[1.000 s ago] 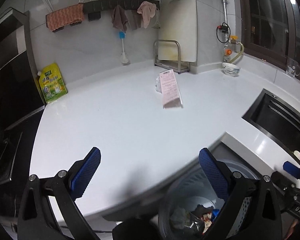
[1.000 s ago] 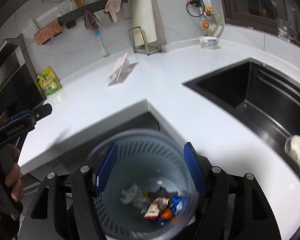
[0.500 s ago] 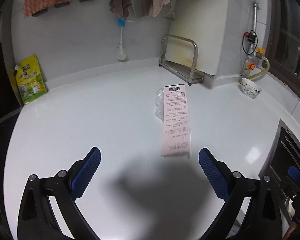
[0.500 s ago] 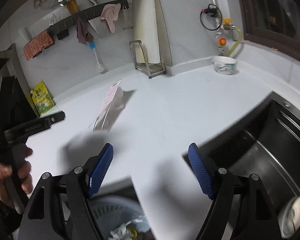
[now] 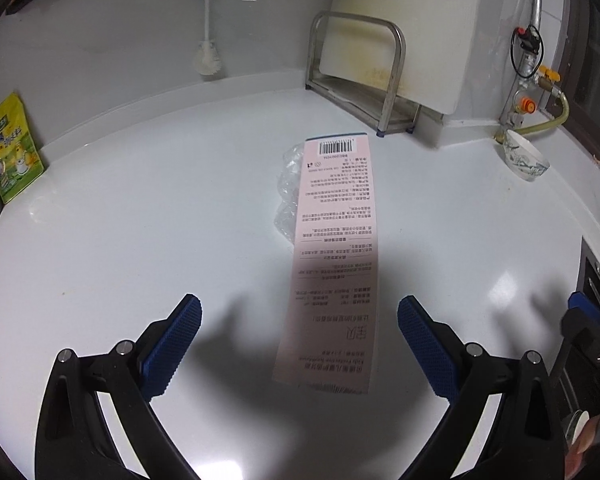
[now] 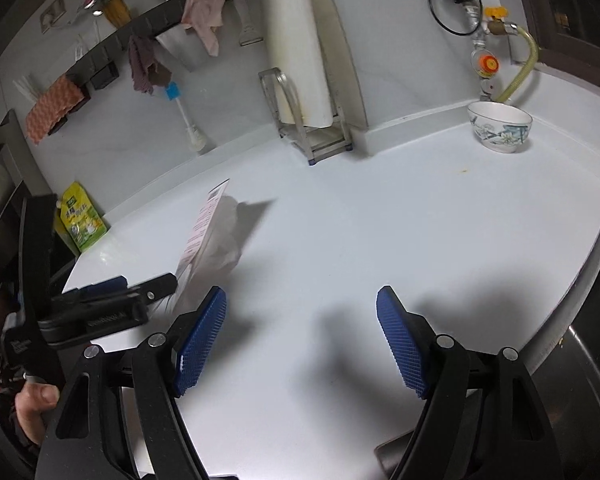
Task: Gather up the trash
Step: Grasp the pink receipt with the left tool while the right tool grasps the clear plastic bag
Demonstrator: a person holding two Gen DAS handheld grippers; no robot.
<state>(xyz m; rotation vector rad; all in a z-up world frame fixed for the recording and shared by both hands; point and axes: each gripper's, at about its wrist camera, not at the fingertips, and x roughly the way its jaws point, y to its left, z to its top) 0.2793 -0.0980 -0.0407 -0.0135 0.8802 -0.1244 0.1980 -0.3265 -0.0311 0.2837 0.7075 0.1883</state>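
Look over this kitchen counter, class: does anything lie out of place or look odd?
Yes. A long pink printed card with crumpled clear plastic stuck to it lies loose mid-counter; in the right wrist view it stands propped up at an angle, not flat. It looks like discarded packaging. The bowl and yellow pouch stand upright by the wall.

Long pink printed card package, clear plastic attached, on counter.
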